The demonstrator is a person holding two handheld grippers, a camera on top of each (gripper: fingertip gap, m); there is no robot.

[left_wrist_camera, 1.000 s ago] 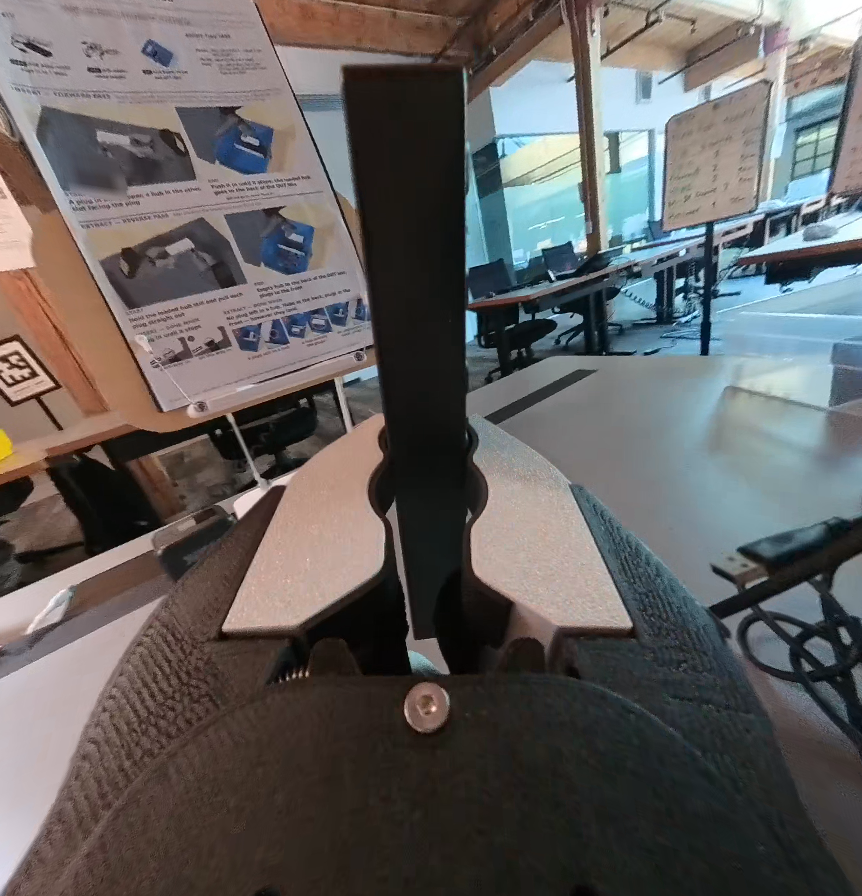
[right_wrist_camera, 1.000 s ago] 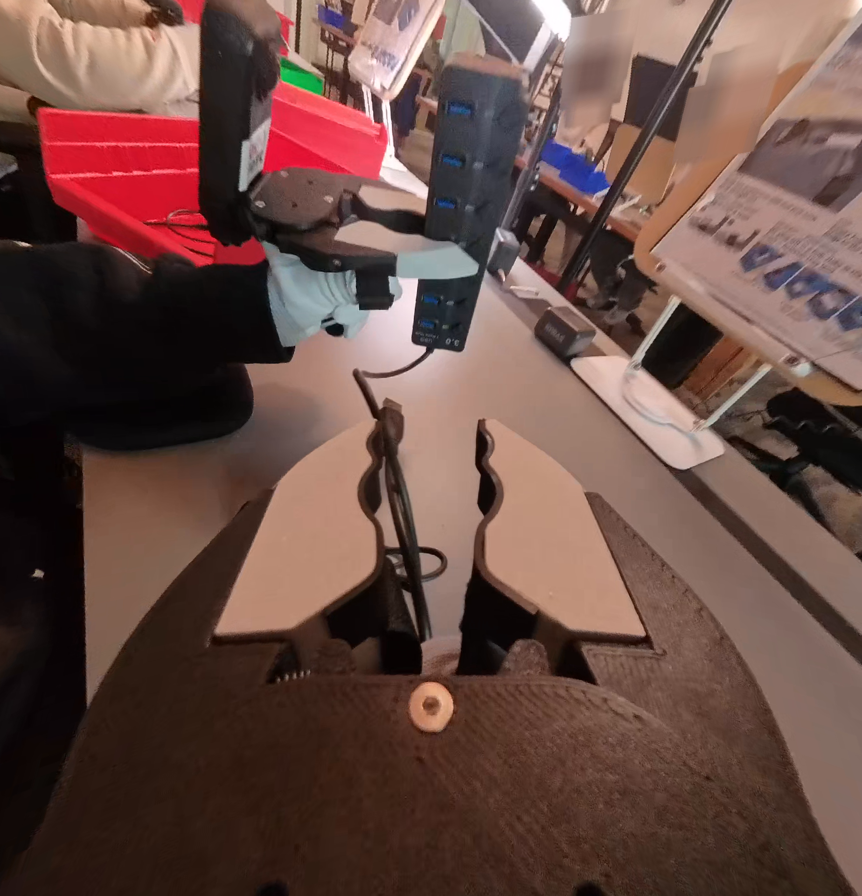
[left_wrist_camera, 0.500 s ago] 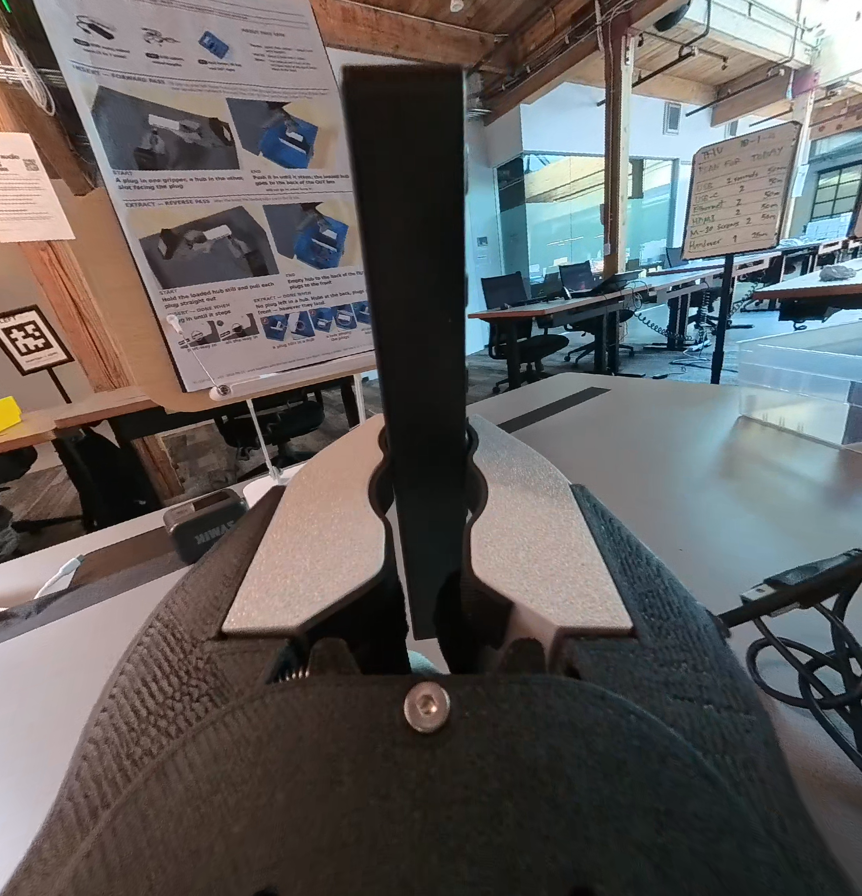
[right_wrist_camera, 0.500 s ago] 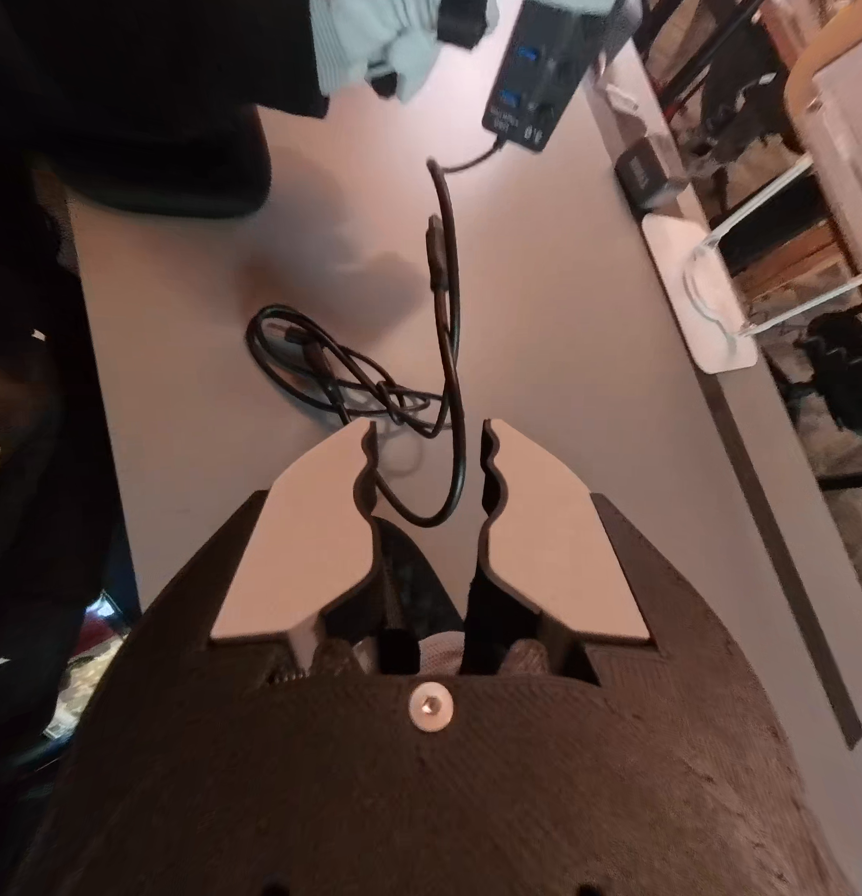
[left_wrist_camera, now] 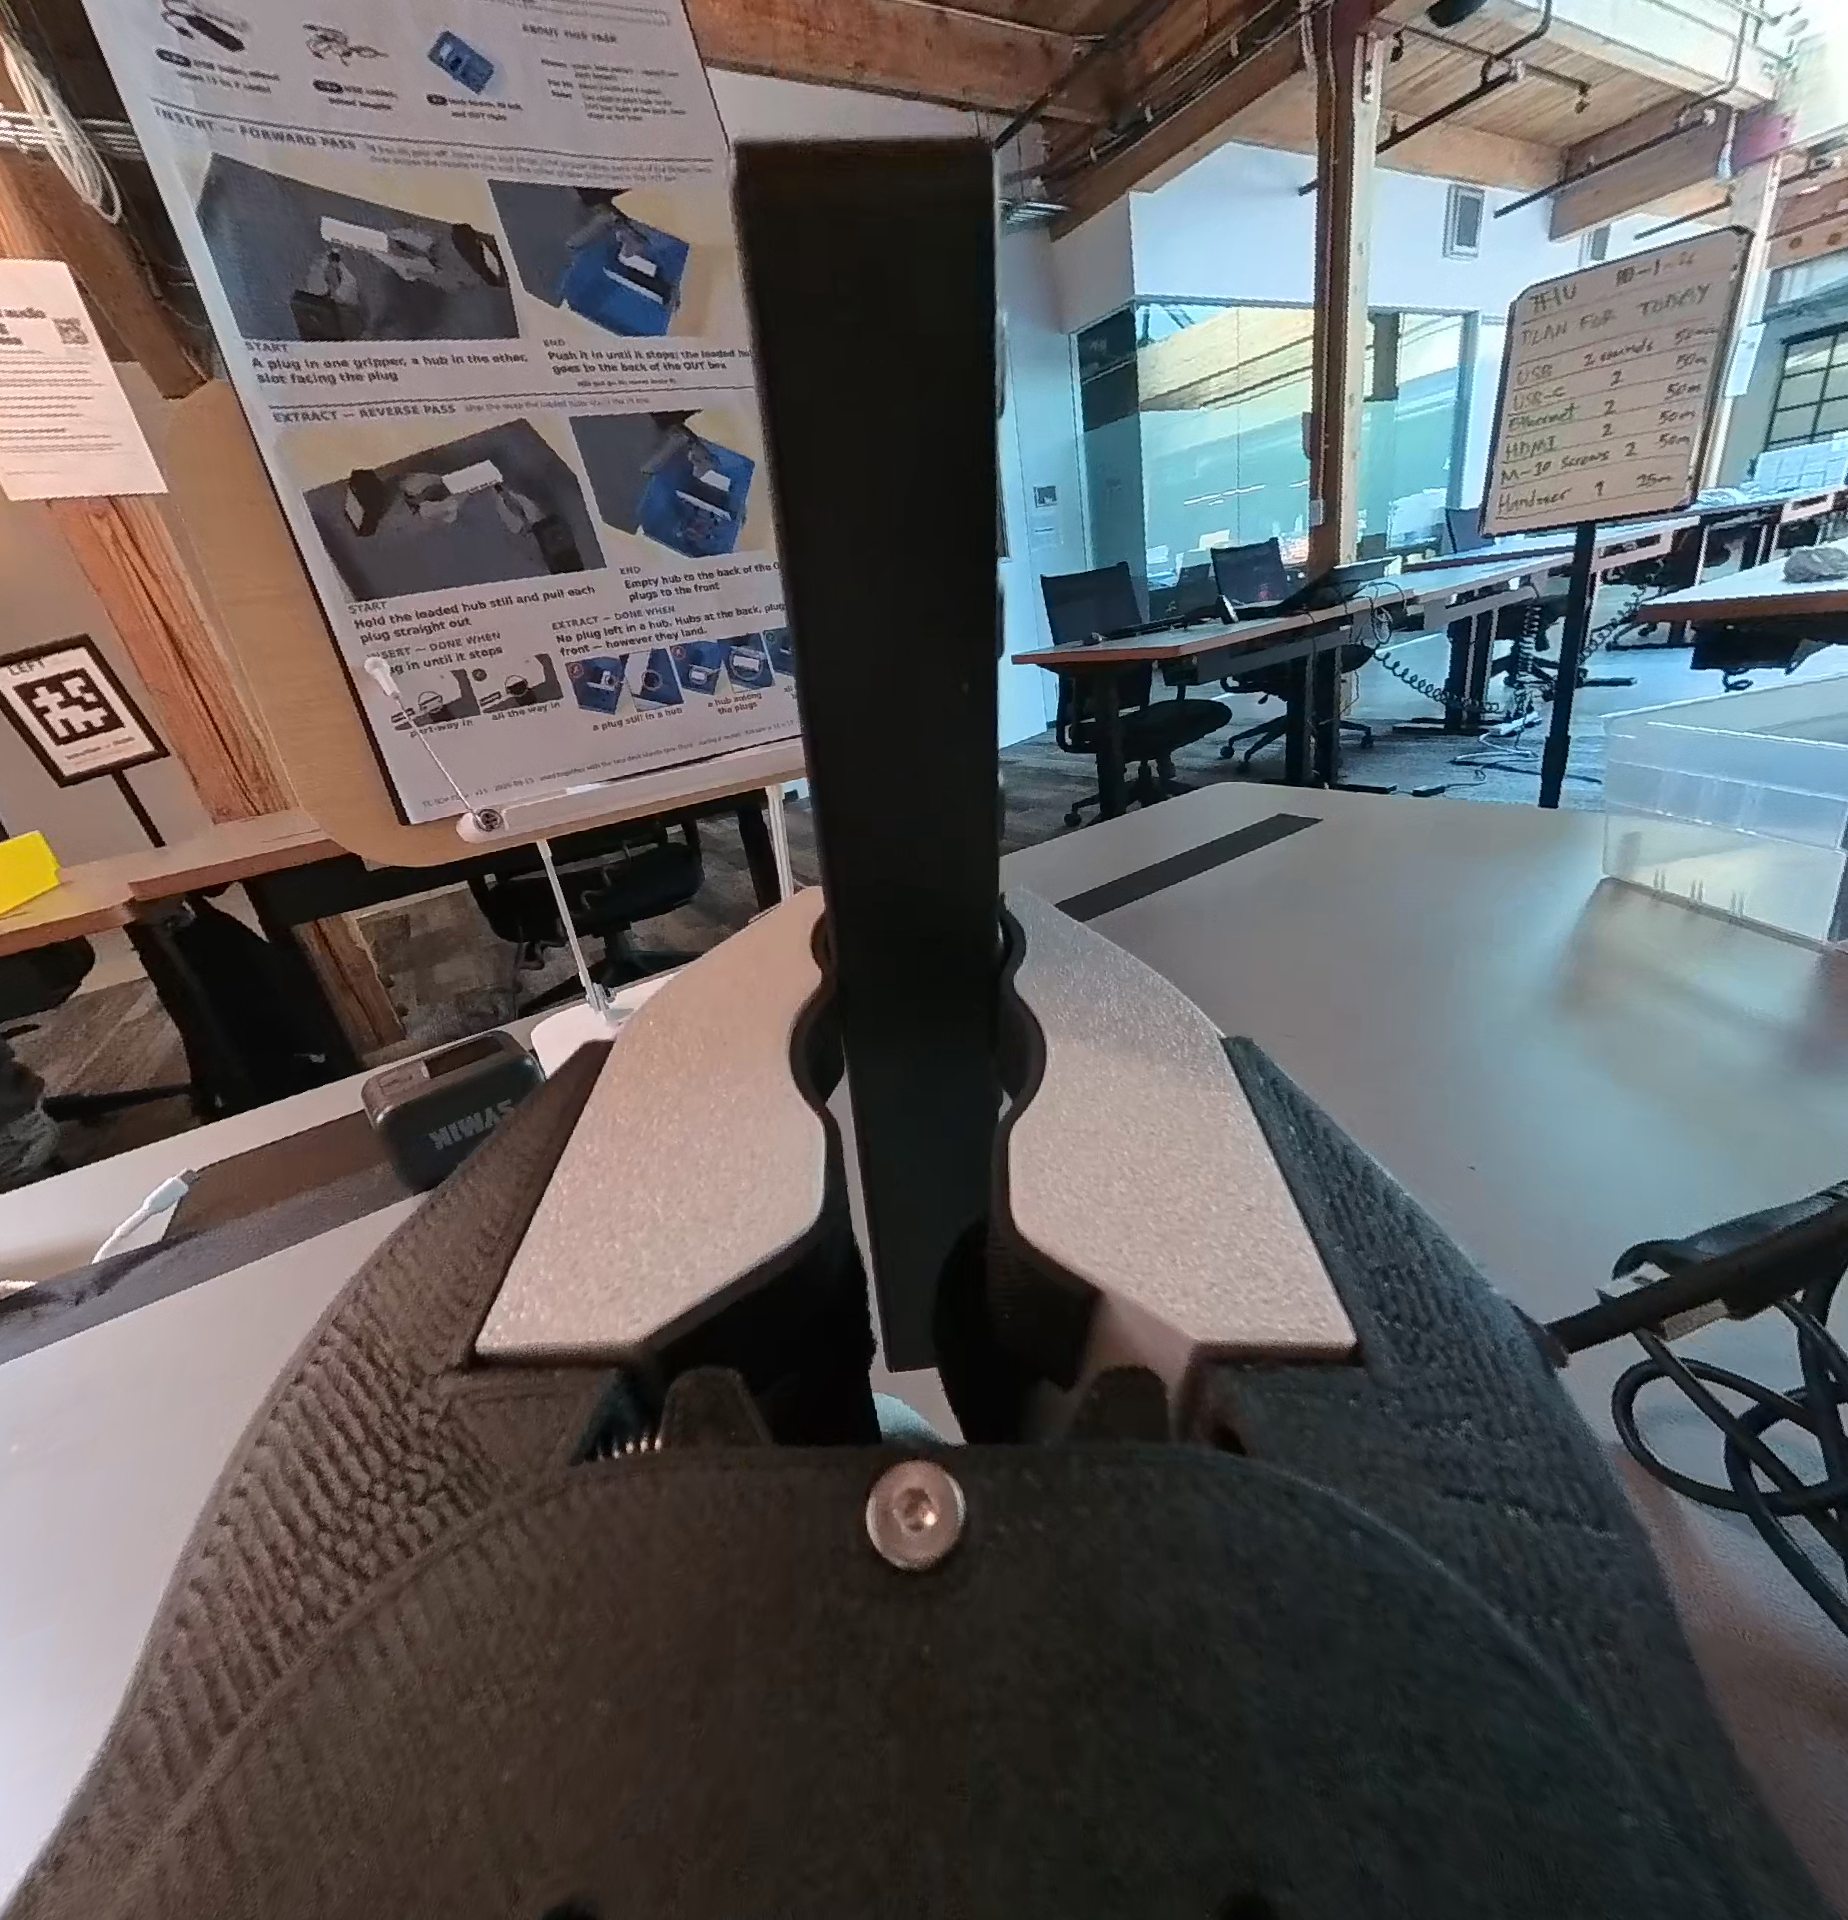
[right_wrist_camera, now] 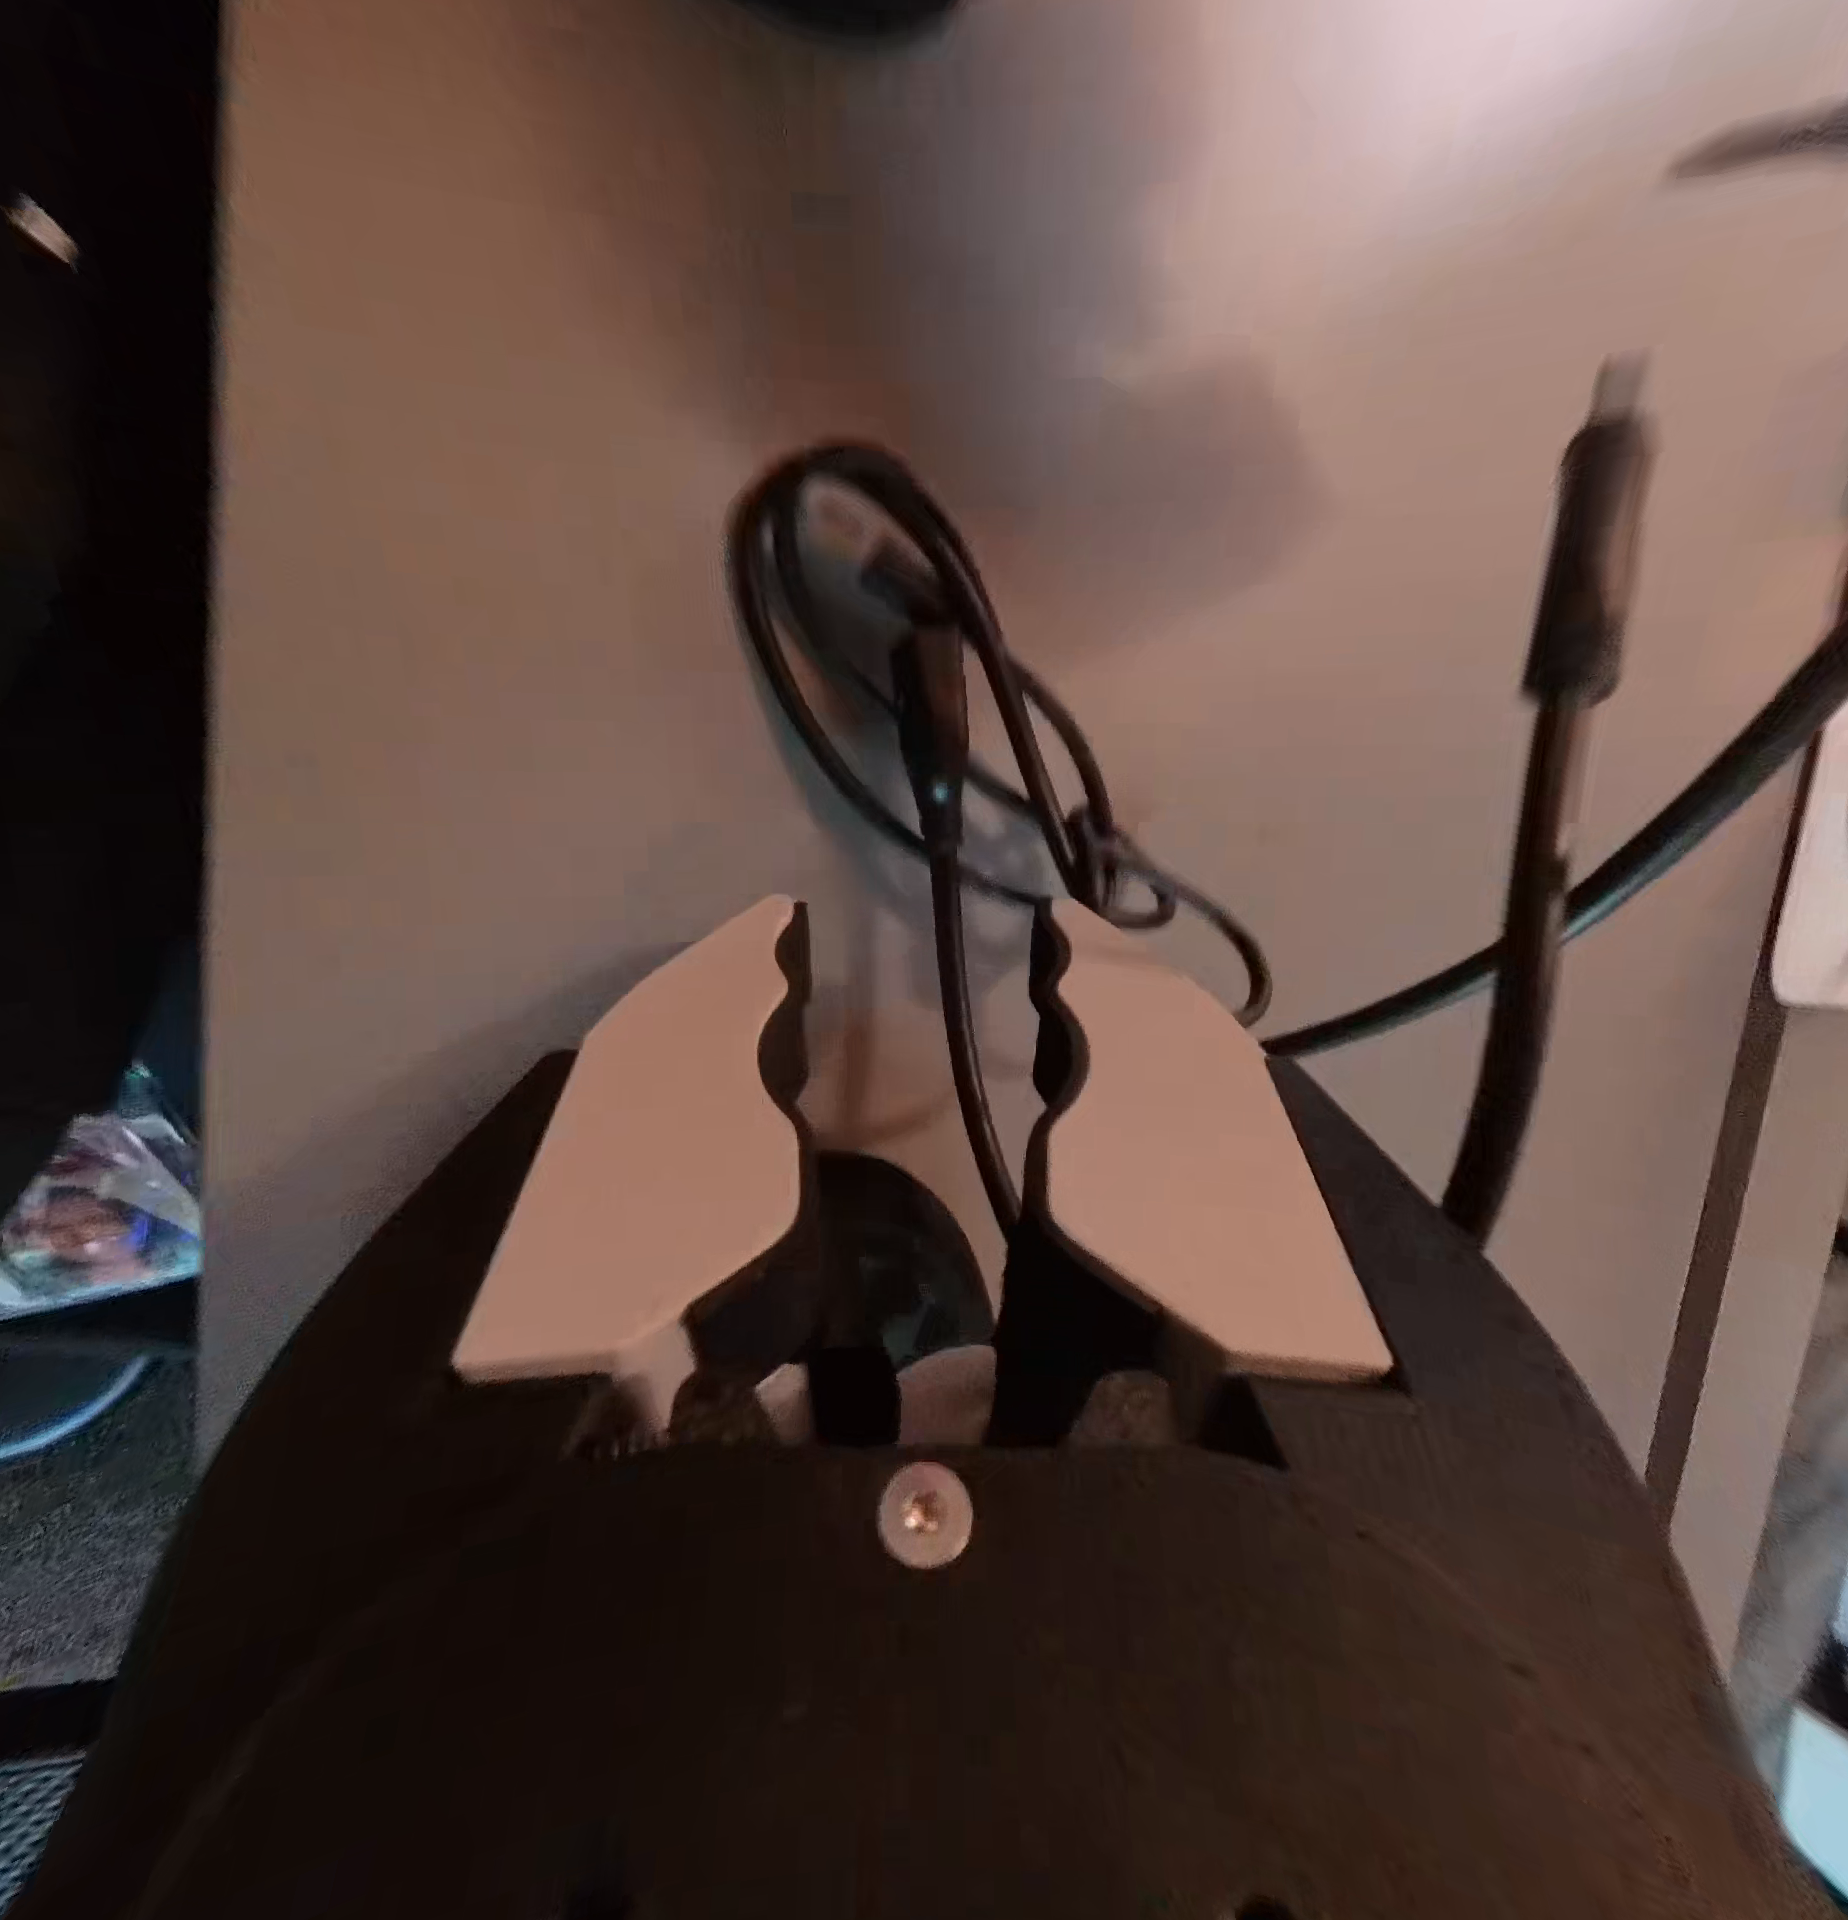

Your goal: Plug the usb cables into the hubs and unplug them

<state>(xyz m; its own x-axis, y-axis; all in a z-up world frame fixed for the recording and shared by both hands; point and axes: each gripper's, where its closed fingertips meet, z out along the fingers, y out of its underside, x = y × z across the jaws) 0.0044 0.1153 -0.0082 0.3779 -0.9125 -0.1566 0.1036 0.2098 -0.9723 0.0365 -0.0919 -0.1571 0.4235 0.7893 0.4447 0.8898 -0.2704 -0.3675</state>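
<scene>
The left gripper (left_wrist_camera: 915, 997) has its jaws clamped tight on the black hub (left_wrist_camera: 878, 582), which stands upright out of them with its plain back to that camera, held well clear of the grey tabletop (left_wrist_camera: 1419, 997). Over in the right wrist view, blurred with motion, the right gripper (right_wrist_camera: 925, 935) looks down at the tabletop with its jaws parted and holding nothing; a thin black cable (right_wrist_camera: 961, 997) runs up through the gap, close to the right-hand jaw, to a small plug (right_wrist_camera: 930, 686) lying on a loose coil (right_wrist_camera: 878, 665). A second plug (right_wrist_camera: 1585, 551) hangs off to the right on a thicker lead; what it belongs to I can't tell. The job now, I'd judge, is the pick-up of that plug on the coil. Done well, that means coming down over the moulded plug body rather than the thin cord, squaring the jaws to its flat sides, and leaving the metal tip standing proud for the port. Pinch the cord instead and the plug will droop and twist. Watch the coil too: it may lift along with it. The hub hand just needs to hold steady.
</scene>
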